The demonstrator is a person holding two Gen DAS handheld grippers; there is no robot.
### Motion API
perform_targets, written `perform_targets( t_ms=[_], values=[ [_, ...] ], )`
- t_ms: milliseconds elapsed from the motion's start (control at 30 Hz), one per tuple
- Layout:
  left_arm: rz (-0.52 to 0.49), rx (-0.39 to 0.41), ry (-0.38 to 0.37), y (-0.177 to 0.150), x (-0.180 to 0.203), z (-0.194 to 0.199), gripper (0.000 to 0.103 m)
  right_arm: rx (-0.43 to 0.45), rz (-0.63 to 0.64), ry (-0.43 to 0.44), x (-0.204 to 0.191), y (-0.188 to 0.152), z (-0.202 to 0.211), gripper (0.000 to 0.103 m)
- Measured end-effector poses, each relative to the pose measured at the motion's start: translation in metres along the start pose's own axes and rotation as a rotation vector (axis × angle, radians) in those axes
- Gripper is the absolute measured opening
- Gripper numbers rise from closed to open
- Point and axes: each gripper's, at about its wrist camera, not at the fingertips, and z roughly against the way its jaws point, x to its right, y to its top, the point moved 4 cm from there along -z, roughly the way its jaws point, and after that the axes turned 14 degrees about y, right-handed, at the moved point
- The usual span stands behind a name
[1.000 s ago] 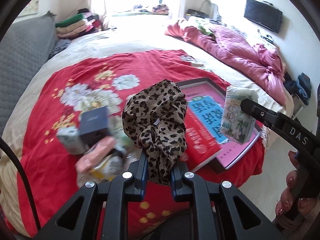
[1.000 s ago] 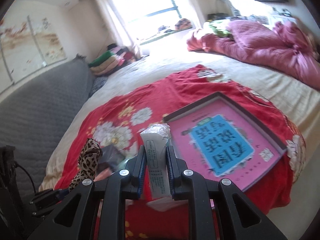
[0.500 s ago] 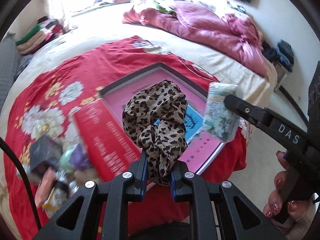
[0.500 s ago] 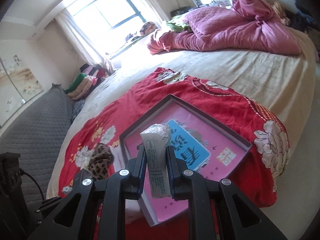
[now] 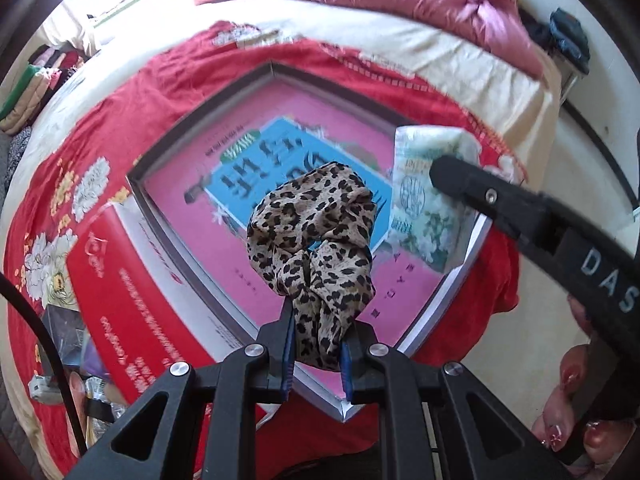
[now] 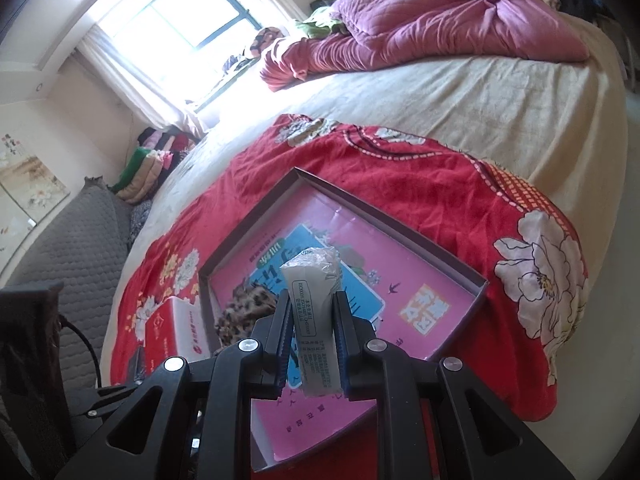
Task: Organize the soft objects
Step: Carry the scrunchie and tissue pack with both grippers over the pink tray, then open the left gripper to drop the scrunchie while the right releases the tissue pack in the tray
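My left gripper is shut on a leopard-print scrunchie and holds it above the open pink box. My right gripper is shut on a white tissue pack, also held above the pink box. In the left wrist view the tissue pack hangs over the box's right side, pinched by the right gripper's black finger. The scrunchie shows in the right wrist view, low over the box's left part.
A red carton lies left of the box on the red floral blanket. Small items are piled at the blanket's lower left. A pink quilt lies at the bed's far side. The bed edge and floor are to the right.
Both grippers have swung right from the pile of small items to above the pink box, each still holding its object. The box now fills the middle of both views.
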Motion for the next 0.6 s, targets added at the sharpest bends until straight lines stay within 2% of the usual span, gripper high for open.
perform_targets(
  t_ms=[133,267,433,533,600],
  values=[
    [-0.015,-0.009,0.018,0.001,0.005,-0.007,0.018,-0.027,0.015,-0.031,0.009,-0.001,-0.01,0.022],
    [-0.032,-0.021,0.023,-0.001,0.009,-0.013,0.018,-0.019,0.03,-0.091,0.018,-0.001,-0.011,0.023],
    [-0.052,-0.017,0.045,-0.001,0.015,-0.015,0.018,-0.013,0.069,-0.173,0.024,0.001,-0.01,0.03],
    [-0.062,-0.015,0.052,-0.002,0.018,-0.016,0.019,-0.005,0.075,-0.19,0.026,0.002,-0.008,0.037],
    [-0.061,-0.022,0.052,-0.003,0.018,-0.018,0.019,-0.003,0.071,-0.2,0.029,0.004,-0.008,0.038]
  ],
)
